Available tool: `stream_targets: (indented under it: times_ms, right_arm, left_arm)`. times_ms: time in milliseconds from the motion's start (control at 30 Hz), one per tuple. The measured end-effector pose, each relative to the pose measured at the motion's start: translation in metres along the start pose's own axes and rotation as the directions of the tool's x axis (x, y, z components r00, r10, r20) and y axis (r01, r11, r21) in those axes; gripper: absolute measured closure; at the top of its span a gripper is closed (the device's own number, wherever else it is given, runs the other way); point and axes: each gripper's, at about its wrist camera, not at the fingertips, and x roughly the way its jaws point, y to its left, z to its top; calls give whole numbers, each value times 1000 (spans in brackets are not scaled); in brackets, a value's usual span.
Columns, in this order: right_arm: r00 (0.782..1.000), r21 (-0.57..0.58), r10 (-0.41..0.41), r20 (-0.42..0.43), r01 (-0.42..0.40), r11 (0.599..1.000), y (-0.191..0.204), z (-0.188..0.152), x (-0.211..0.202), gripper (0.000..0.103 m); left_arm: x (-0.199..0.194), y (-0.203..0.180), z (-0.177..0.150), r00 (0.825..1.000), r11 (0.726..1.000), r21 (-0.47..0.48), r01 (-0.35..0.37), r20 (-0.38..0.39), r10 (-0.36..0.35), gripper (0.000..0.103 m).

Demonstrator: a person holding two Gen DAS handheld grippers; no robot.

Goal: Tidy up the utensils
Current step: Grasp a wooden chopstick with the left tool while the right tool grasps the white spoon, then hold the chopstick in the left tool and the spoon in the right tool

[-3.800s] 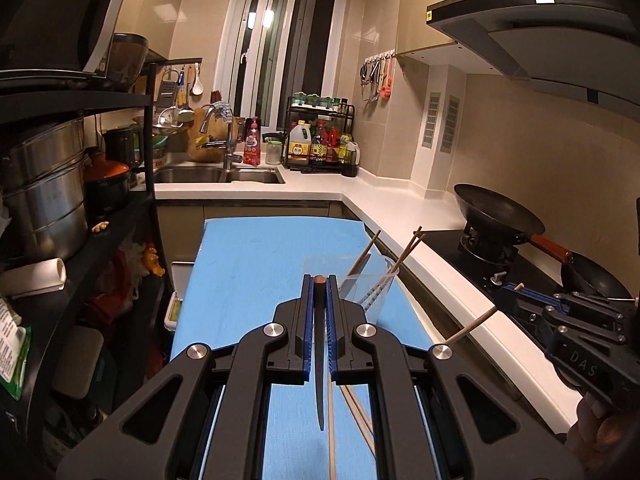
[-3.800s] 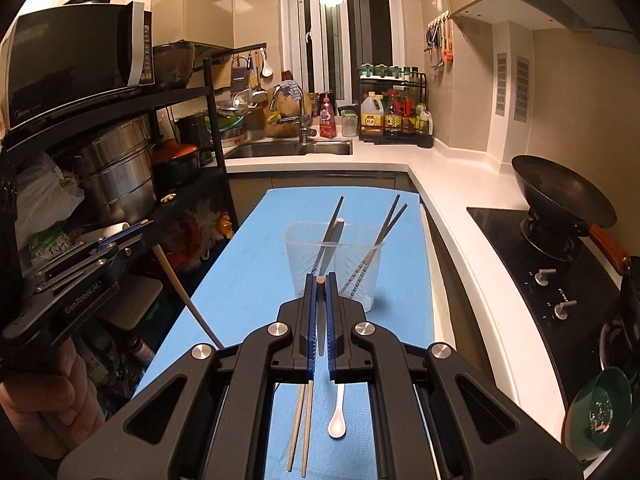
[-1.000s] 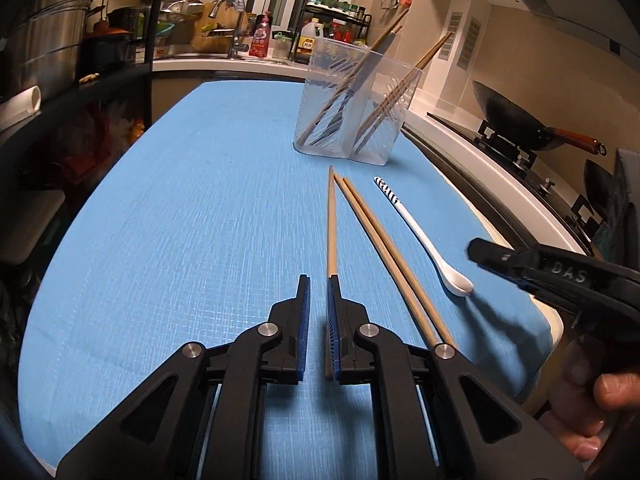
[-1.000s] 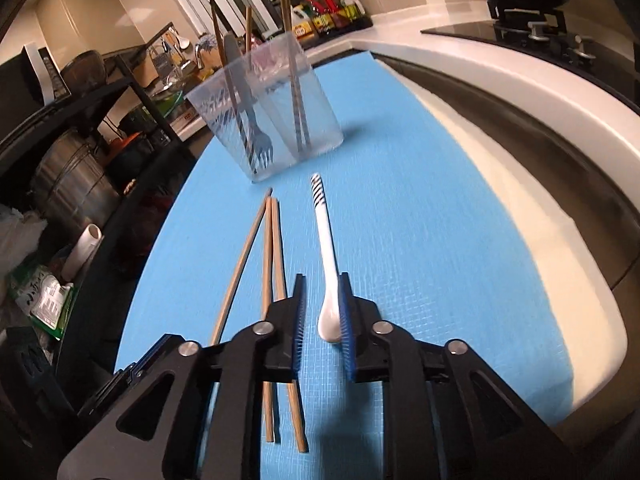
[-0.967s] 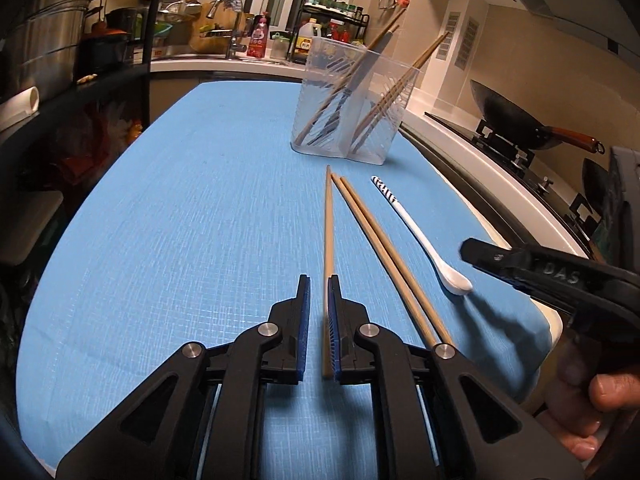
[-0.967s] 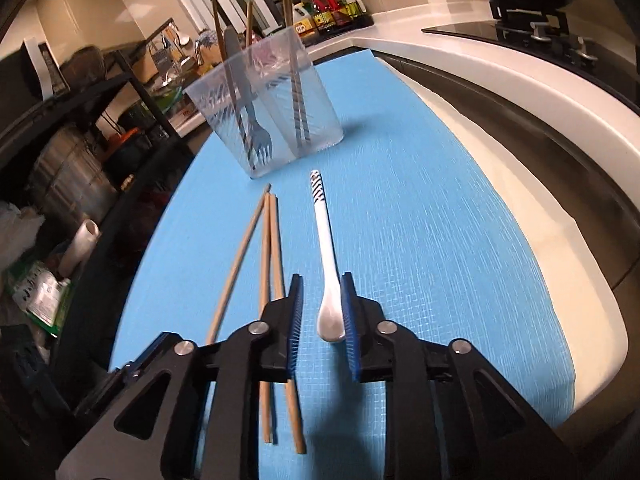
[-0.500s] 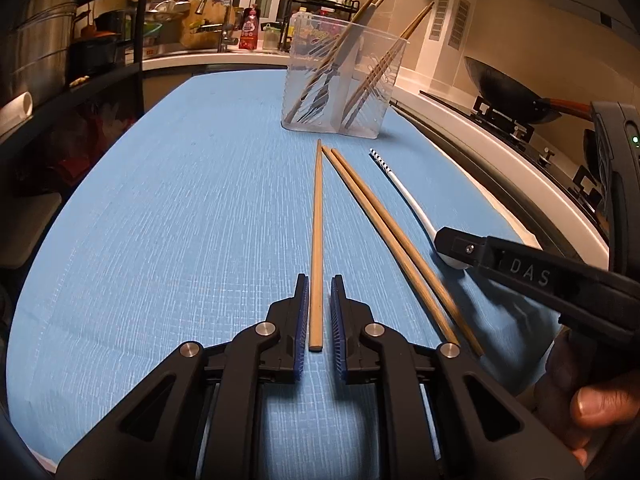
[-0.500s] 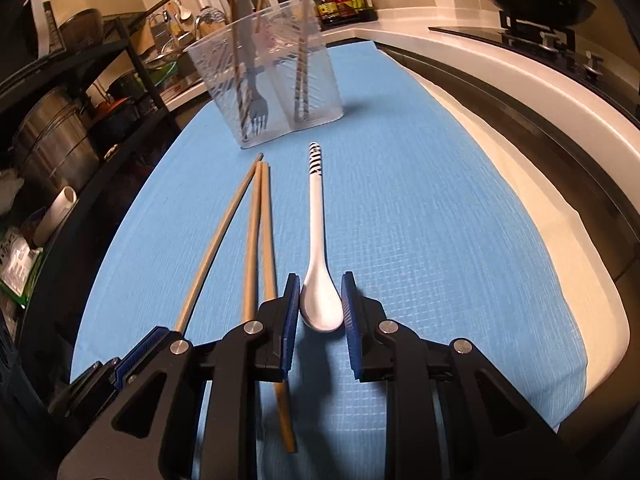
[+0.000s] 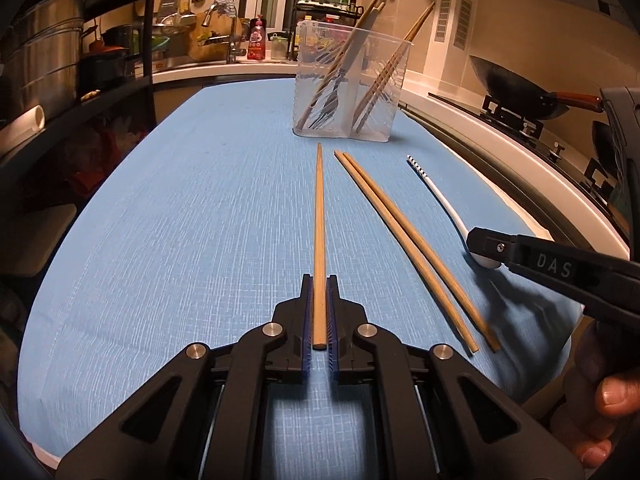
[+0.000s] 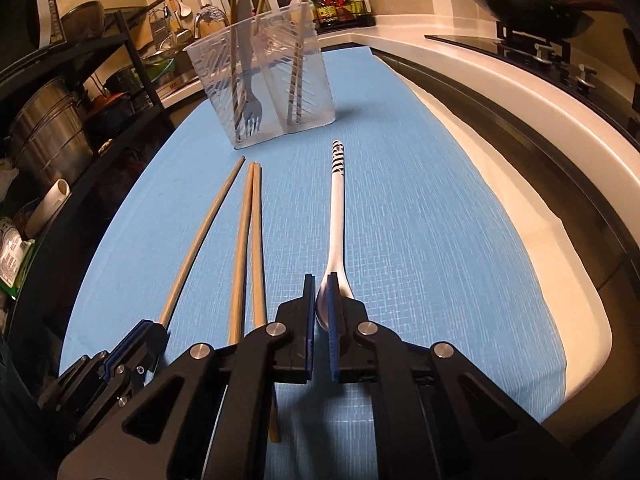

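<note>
A clear plastic utensil holder (image 9: pixel 347 92) (image 10: pixel 264 92) stands on the blue mat (image 9: pixel 180 200) and holds chopsticks and a fork. A single wooden chopstick (image 9: pixel 319 220) lies in front of it, and my left gripper (image 9: pixel 319 284) is shut on its near end. A pair of chopsticks (image 9: pixel 400 232) (image 10: pixel 252 232) lies to the right. A white spoon with a striped handle (image 10: pixel 338 208) lies further right; my right gripper (image 10: pixel 320 284) is shut on its bowl. The right gripper shows in the left wrist view (image 9: pixel 484 246) over the spoon (image 9: pixel 440 196).
A black shelf rack with steel pots (image 9: pixel 44 64) stands to the left. A white counter (image 10: pixel 520 92) with a stove and wok (image 9: pixel 516 84) runs along the right. The sink and a bottle rack (image 9: pixel 324 4) are at the back.
Both grippers have come down low to the mat and moved forward. The left has closed on the single chopstick's end, and the right has closed on the spoon's bowl.
</note>
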Motion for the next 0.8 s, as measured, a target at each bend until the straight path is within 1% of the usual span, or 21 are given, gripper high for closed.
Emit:
stream_targets:
  times_ms: [67,167,233,333,400,500,633,800]
  right_arm:
    - [1000,20,6,24,-6,1000,-3,0,-7,86]
    - [999,54,-3,54,0,999,-10,0,-16,83]
    - [999,87,6,42,-10,996,-16,0,-15,82]
    - [1000,91,9,-3,-9,996,-15,-5,-5,82]
    - [1000,78,10,-19,-8,997,-11,-7,-1,82]
    - [1000,35,5,-19,-4,999,-1,-10,0,81]
    - [1000,-28,-29,-11,29,999,9,-13,0,81]
    - [998,-76,-69,11,69,995,12,-17,-2,88]
  left_arm:
    - [1,2,1,1000,1000,-14,10,-2,-10,96]
    - [1,3,1,1000,999,-26,19,-5,-19,96]
    - [2,3,1,1000,1000,-22,17,-4,-18,96]
    - [2,2,1,1000,1000,-19,16,-5,-16,96]
    - [2,2,1,1000,1000,-19,16,-6,-16,96]
    - [2,2,1,1000,1000,-19,15,-5,-15,96]
    - [3,0,1,1000,1000,-12,10,-2,-10,96]
    - [2,-4,-3,1000,1000,12,-3,20,3,96]
